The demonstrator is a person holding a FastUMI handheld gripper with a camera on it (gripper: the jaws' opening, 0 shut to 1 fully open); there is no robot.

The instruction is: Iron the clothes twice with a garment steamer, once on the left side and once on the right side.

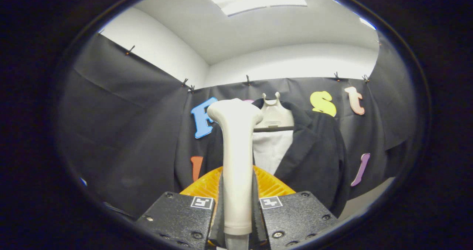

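Note:
My gripper (237,209) is shut on the cream-white handle of the garment steamer (237,157), which stands upright between the fingers with its head pointing away. Beyond it hangs a dark jacket (314,150) over a white shirt (270,150) on a pale hanger (275,115) against the booth's back wall. The steamer head is in front of the jacket's left side, and the distance between them cannot be judged. The jacket's left half is mostly hidden behind the steamer.
An orange ribbed plastic piece (207,185) lies low, just beyond the fingers and behind the steamer handle. Black cloth walls (122,132) close in the left, back and right. A pale floor strip (366,200) shows at the lower right.

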